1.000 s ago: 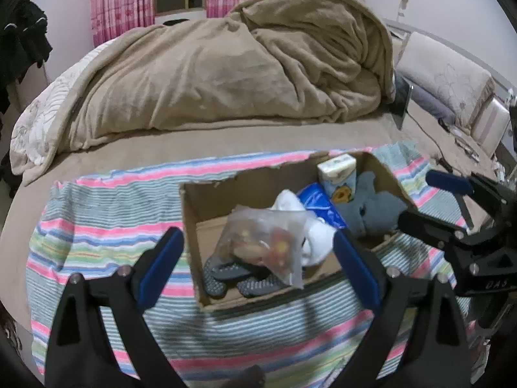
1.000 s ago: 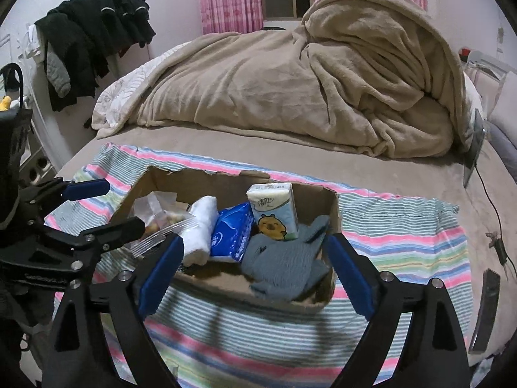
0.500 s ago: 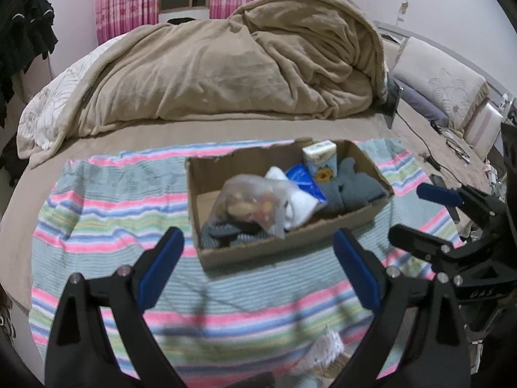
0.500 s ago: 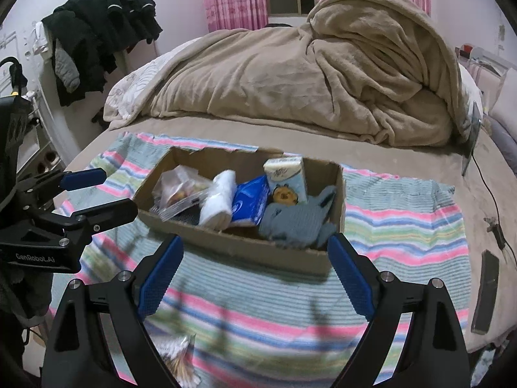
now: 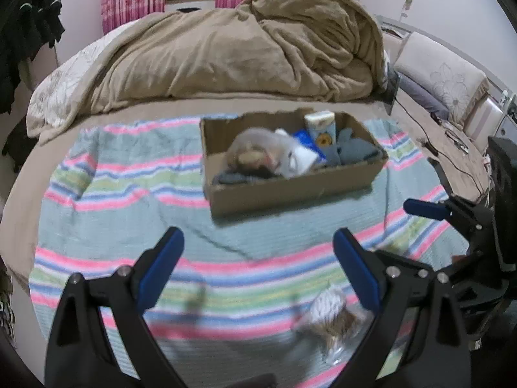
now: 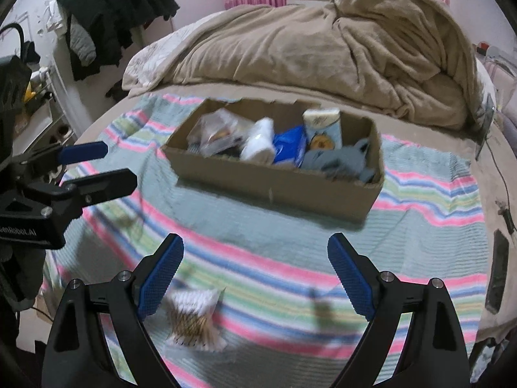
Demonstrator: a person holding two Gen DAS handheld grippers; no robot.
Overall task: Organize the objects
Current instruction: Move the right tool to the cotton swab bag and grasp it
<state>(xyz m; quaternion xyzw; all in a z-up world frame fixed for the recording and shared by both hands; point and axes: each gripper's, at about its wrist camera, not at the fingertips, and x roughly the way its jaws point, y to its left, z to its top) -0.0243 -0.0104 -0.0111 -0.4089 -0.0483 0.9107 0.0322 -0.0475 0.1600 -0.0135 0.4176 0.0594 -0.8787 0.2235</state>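
A wide bed (image 6: pixel 468 194) fills both views, with a heaped tan blanket (image 6: pixel 339 51) piled across its far half. Over the near half lies a striped cloth (image 6: pixel 258 252) in pink, green, blue and pale teal bands. Dark clothes (image 6: pixel 106 16) hang at the wall to the left of the bed in the right wrist view.

On the cloth, well beyond both tools, sits an open cardboard box (image 6: pixel 278 184). Inside it, from left to right in the right wrist view, are a clear plastic bag (image 6: pixel 216 129) of mixed snacks, a white roll (image 6: pixel 258 139), a blue packet (image 6: pixel 289 147), an upright pale carton (image 6: pixel 323 126) with a round cartoon mark, and a grey knitted piece (image 6: pixel 342 161) draped against the box's right end. Under the bag in the left wrist view lies something dark and grey, too blurred to name.

The left tool (image 5: pixel 258 258) hangs above the near part of the cloth with its blue-padded fingers spread wide apart and nothing between them. The right tool (image 6: pixel 255 258) is likewise spread wide and empty, hovering over the stripes.

Near the cloth's front edge lies a small clear packet (image 6: pixel 194 320) of brown sticks with a white patterned top, just beside the right tool's left finger in the right wrist view.
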